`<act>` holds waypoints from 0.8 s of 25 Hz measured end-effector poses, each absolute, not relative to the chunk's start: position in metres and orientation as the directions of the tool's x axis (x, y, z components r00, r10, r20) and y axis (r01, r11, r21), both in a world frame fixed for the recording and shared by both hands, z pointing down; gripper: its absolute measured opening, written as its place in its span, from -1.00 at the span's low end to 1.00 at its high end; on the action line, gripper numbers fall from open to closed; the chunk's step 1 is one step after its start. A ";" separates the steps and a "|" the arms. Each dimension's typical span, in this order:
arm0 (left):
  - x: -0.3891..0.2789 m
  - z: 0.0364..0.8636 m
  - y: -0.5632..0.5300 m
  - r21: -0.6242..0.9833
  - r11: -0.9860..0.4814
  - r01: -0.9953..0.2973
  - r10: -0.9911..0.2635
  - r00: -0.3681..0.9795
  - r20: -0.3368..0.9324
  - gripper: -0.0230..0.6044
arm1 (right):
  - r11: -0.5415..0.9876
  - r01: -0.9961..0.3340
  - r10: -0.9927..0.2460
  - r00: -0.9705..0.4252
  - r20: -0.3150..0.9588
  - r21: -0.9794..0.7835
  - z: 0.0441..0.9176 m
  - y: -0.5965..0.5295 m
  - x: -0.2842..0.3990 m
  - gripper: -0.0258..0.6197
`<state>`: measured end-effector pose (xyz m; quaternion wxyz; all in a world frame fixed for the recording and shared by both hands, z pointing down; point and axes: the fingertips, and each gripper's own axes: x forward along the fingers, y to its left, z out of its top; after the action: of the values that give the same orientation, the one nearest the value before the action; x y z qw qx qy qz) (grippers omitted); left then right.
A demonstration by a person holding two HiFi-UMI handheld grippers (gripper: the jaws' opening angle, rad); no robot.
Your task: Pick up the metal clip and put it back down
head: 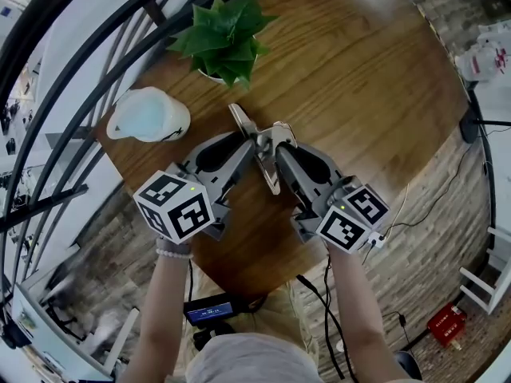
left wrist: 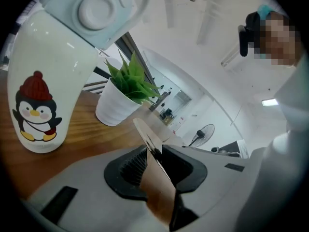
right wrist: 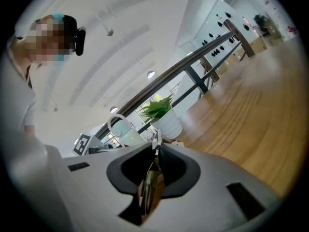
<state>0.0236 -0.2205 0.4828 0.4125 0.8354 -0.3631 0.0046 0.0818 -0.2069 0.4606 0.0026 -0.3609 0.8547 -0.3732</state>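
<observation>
The metal clip [head: 264, 147], a shiny two-armed piece, hangs over the round wooden table [head: 375, 86], held between both grippers. My left gripper [head: 249, 140] comes in from the left and is shut on one flat arm of the clip [left wrist: 155, 175], which stands on edge between its pads. My right gripper [head: 279, 148] comes in from the right and is shut on the clip's other arm [right wrist: 151, 186], seen as a thin upright strip between its dark pads. The two grippers' tips nearly meet at the clip's middle.
A potted green plant [head: 224, 33] stands at the table's far side, and a white penguin jug [head: 148, 115] with a lid sits at the left, close beside the left gripper [left wrist: 46, 86]. A dark railing [head: 72, 78] curves past the table's left. Cables and a red box [head: 446, 324] lie on the floor.
</observation>
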 end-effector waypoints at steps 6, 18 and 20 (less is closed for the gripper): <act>0.021 0.471 -0.216 0.747 -0.374 -0.550 -0.605 0.755 0.253 -0.49 | 0.462 -0.584 -0.639 -0.741 0.205 -0.668 0.446 -0.201 0.082 -0.78; 0.021 0.425 -0.195 0.755 -0.431 -0.495 -0.591 0.787 0.178 -0.45 | 0.522 -0.557 -0.621 -0.768 0.161 -0.646 0.413 -0.170 0.068 -0.78; 0.020 0.416 -0.189 0.741 -0.451 -0.497 -0.585 0.792 0.175 -0.45 | 0.527 -0.563 -0.625 -0.764 0.158 -0.636 0.404 -0.164 0.067 -0.78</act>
<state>0.0198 -0.1894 0.4161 0.4162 0.8502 -0.3181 -0.0530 0.0673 -0.1643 0.4044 0.0450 -0.3404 0.8727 -0.3470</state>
